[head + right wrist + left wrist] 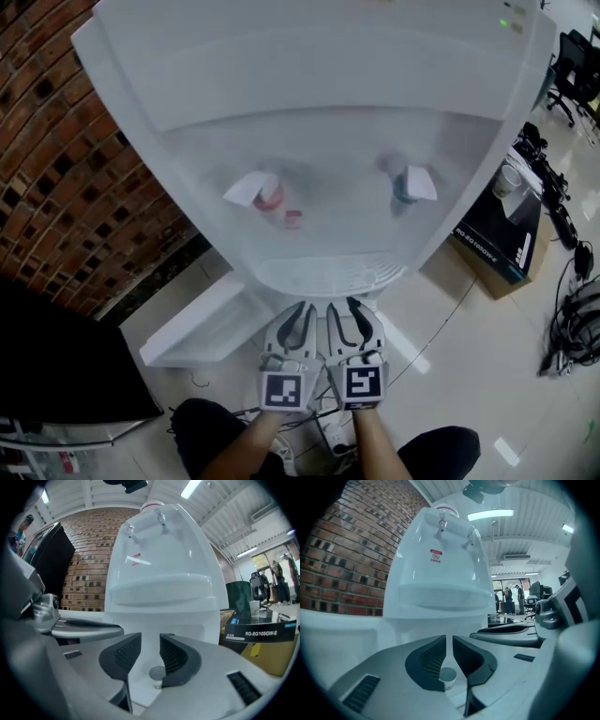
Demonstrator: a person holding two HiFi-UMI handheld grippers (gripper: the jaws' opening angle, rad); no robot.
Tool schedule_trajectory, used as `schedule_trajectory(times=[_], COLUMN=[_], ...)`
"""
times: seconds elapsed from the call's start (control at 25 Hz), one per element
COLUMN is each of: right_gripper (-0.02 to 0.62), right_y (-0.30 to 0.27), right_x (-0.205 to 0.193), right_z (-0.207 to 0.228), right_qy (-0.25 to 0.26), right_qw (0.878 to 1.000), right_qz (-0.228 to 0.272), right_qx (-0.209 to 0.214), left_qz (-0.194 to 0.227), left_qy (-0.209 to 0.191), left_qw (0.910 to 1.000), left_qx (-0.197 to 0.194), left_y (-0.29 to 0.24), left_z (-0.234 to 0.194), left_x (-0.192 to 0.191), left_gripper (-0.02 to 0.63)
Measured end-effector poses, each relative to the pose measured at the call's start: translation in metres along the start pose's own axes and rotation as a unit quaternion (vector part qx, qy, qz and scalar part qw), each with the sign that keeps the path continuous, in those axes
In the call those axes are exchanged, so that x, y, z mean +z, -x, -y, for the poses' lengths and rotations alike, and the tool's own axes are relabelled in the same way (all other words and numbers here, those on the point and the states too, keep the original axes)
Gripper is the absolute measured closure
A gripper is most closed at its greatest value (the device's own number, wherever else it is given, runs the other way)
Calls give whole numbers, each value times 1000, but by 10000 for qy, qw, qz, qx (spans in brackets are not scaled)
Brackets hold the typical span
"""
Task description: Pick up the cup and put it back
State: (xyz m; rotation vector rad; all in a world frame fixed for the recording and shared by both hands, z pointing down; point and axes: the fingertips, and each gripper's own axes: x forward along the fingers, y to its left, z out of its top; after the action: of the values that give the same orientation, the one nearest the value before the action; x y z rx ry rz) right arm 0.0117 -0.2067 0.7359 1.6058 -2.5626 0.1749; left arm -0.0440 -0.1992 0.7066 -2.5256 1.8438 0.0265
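Observation:
A small white paper cup (448, 677) stands upright on a white surface low in front of the water dispenser (319, 112). The left gripper view has it just beyond and below the jaw tips. In the right gripper view the cup (157, 674) is partly hidden behind the right finger. The head view does not show the cup; both grippers sit side by side under the drip tray (328, 274). My left gripper (302, 307) is shut and empty. My right gripper (342, 307) is open, nothing between its pads.
Red tap (267, 192) and blue tap (405, 186) hang above the tray. A white panel (202, 328) juts out low at the left. A cardboard box (502, 234) stands right, cables (572, 328) beyond it. A brick wall (56, 169) and a black cabinet (56, 366) close the left.

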Motion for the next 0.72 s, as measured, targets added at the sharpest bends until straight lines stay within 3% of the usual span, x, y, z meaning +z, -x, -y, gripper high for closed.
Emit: schedule_trajectory(times=[0.24, 0.4, 0.72], right_gripper=[400, 330, 241], right_y=[-34, -52, -92], right_x=[-46, -77, -133], right_z=[11, 16, 21], right_qy=[-136, -231, -84], right_qw=[9998, 9996, 9999], right_qz=[-68, -94, -140], right_qx=[-100, -95, -31], left_qz=[-129, -251, -292], left_qy=[-63, -235, -52], left_qw=[9997, 9989, 9986], left_qx=[201, 321, 446], left_y=[-21, -30, -30], left_z=[-14, -15, -19], left_x=[-34, -58, -89], left_gripper=[561, 598, 606])
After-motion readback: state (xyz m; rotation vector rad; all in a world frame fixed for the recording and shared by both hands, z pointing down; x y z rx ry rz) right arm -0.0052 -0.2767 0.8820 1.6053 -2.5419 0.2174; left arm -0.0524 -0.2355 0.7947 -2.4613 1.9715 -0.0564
